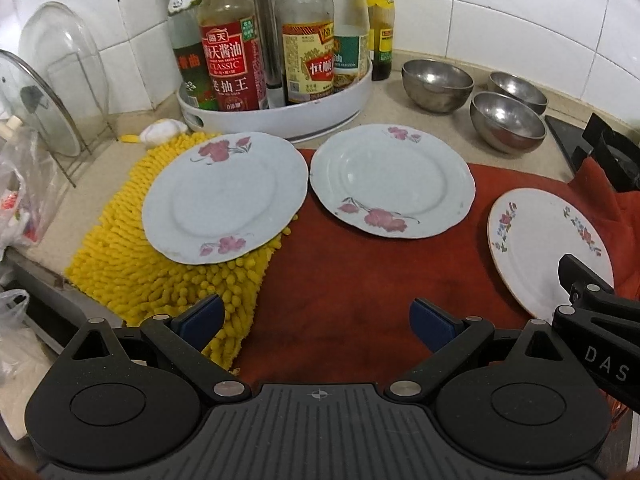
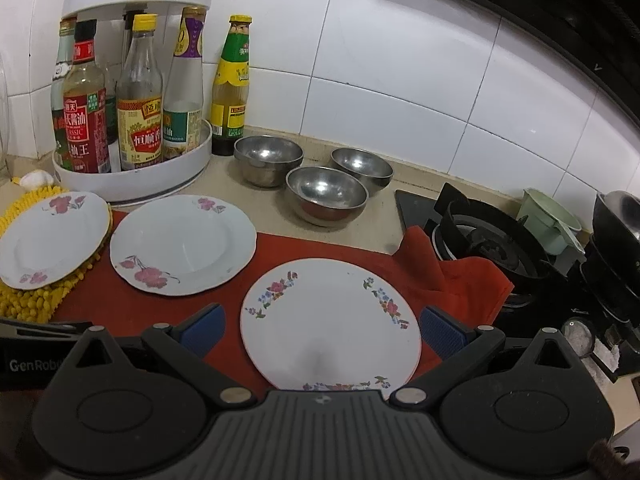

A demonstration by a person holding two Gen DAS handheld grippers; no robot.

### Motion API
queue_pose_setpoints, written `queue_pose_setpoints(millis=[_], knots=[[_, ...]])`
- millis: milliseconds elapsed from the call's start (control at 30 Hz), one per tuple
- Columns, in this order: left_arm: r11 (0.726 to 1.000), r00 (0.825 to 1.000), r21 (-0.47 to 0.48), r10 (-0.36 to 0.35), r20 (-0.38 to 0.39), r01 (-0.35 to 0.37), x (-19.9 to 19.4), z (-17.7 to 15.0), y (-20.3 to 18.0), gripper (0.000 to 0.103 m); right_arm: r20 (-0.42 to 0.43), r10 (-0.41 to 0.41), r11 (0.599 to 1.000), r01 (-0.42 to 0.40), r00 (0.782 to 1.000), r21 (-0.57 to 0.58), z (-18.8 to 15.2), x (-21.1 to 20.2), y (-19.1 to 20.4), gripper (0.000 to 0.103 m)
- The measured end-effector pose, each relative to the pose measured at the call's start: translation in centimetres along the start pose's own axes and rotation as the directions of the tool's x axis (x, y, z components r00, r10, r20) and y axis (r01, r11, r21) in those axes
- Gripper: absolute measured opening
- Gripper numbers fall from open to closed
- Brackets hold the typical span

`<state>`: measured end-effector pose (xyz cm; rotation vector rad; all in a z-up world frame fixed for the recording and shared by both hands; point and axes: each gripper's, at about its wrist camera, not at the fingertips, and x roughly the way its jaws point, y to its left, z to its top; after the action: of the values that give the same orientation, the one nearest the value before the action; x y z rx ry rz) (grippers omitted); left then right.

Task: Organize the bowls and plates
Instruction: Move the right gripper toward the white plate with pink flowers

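Note:
Three plates lie on the counter. A pink-flowered plate [image 1: 224,196] rests on a yellow mat at the left. A second pink-flowered plate [image 1: 392,180] lies on the red cloth in the middle. A smaller plate with small coloured flowers [image 2: 330,322] lies at the right on the cloth, between my right gripper's open fingers. Three steel bowls [image 2: 326,196] stand behind the plates, near the wall. My left gripper [image 1: 316,322] is open and empty above the red cloth, in front of the two pink plates. My right gripper [image 2: 322,330] is open above the small plate.
A white turntable rack [image 1: 280,112] with sauce bottles stands at the back. Glass lids in a wire rack [image 1: 52,92] and plastic bags [image 1: 16,196] are at the left. A gas stove [image 2: 492,240] with a pot and a green cup [image 2: 550,224] is at the right.

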<state>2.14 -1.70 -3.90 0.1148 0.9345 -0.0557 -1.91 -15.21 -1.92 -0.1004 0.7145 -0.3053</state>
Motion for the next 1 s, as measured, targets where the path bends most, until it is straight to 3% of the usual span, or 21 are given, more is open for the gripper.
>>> queue_pose_setpoints(millis=[433, 1000], knots=[[1.000, 0.999, 0.021, -0.009, -0.045, 0.010, 1.1, -0.1, -0.2, 0.101, -0.034, -0.020, 1.000, 0.019, 0.999, -0.021, 0.0, 0.4, 0.2, 0.100], [0.997, 0.994, -0.046, 0.053, -0.100, -0.058, 2.8, 2.1, 2.5, 0.100, -0.022, 0.023, 0.991, -0.026, 0.999, -0.130, 2.3, 1.8, 3.6, 0.100]])
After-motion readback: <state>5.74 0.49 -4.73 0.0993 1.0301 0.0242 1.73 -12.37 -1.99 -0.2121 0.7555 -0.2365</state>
